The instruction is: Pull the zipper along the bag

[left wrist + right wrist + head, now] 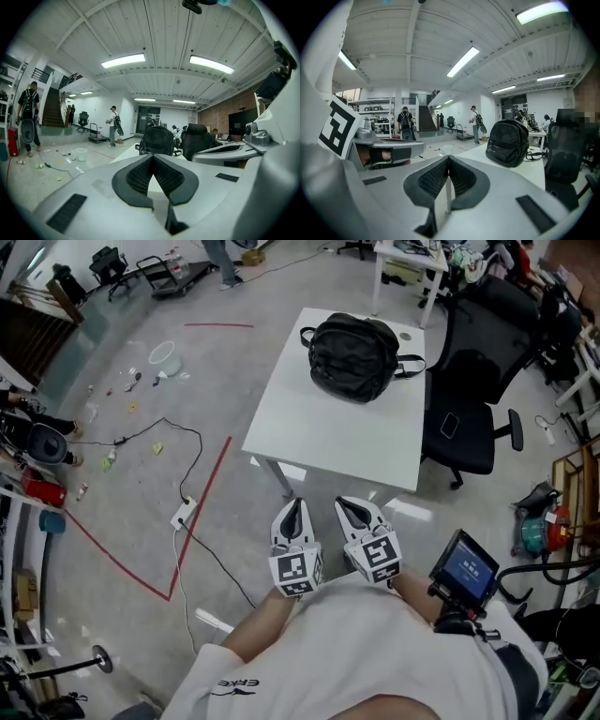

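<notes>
i see a white table [328,442] on a grey concrete floor [141,474] crossed by red tape lines [202,491], with a black office chair [464,418] at its right. the black bag [354,357] sits at the table's far end, well apart from both grippers. the left gripper [295,507] and right gripper [352,509] are each pinched together on nothing. the shirt [319,652] has print that looks like "erke".

A white table [319,432] stands on the grey floor [122,474], with a black office chair [473,446] just beside it and a phone [449,426] lying on the seat. Red tape lines [202,493] cross the floor, near a white power strip [182,515] and a pale bucket [164,354]
</notes>
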`<state>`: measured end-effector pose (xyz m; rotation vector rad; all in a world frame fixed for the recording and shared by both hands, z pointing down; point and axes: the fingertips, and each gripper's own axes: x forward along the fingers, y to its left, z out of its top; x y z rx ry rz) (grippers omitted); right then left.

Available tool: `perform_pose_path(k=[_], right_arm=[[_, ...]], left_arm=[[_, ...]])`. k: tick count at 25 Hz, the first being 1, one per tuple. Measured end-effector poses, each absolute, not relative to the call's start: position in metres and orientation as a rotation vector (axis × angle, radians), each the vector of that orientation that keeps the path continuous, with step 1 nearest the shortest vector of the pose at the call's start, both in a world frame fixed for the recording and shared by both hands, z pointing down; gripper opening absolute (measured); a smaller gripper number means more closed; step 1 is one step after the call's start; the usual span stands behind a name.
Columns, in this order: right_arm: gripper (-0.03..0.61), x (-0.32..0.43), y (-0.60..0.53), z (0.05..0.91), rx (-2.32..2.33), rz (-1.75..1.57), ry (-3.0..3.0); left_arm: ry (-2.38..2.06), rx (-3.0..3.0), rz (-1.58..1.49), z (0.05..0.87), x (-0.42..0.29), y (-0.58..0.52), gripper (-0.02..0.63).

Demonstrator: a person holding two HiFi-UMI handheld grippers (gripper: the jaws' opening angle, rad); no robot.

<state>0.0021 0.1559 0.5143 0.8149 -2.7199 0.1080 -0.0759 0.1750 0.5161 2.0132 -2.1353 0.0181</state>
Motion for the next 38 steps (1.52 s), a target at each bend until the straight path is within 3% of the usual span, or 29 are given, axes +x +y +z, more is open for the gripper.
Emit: perform_pose_path(k=[22,38], right_arm=[[0.005,0.095,-0.102,0.517,1.084,0.185,-2.692],[0.005,0.145,-0.237,0.543,1.288,0.243,-2.579]], left_arm=[[-2.026,2.19,0.137,0.504,0.002,-0.079,0.003],[-1.961,2.257,0.267,0.508,0.022,-0.181,0.003]])
